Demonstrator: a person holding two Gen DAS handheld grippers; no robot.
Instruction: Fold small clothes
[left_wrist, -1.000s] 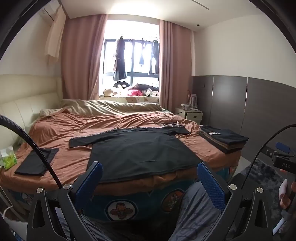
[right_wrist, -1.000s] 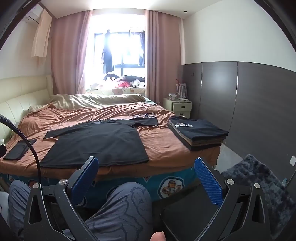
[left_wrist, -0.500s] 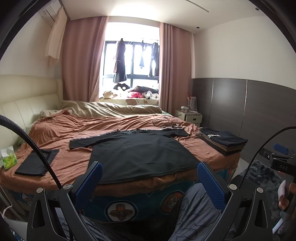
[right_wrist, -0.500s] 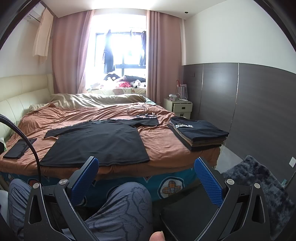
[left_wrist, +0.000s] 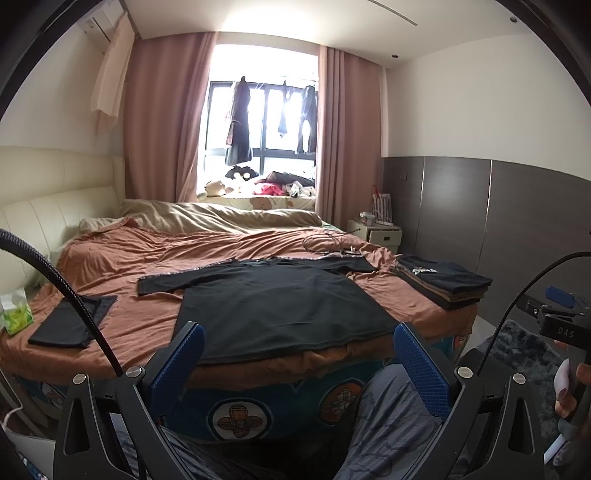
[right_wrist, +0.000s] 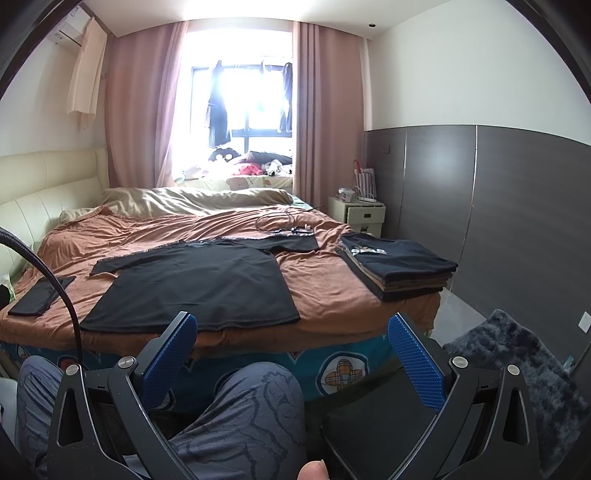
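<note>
A black T-shirt (left_wrist: 280, 306) (right_wrist: 195, 284) lies spread flat on the bed's orange cover (left_wrist: 140, 258), sleeves out, hem toward me. At the right bed corner sits a stack of folded clothes (left_wrist: 443, 282) (right_wrist: 399, 266). One folded black garment (left_wrist: 72, 321) (right_wrist: 38, 297) rests at the left. My left gripper (left_wrist: 295, 365) hangs open below the bed's near edge, nothing between its blue pads. My right gripper (right_wrist: 291, 354) is open too, held over the person's knee (right_wrist: 243, 410), short of the shirt.
A coiled cable (right_wrist: 280, 223) lies beyond the shirt. A tissue pack (left_wrist: 16, 312) sits at the far left. A nightstand (right_wrist: 364, 216) stands by the dark wall panel, a shaggy rug (right_wrist: 517, 369) on the floor at right. A hand (left_wrist: 570, 387) holds the other gripper's handle.
Both views have tilted slightly, so the bed sits a little lower in frame. Both grippers stay open and the clothes have not moved.
</note>
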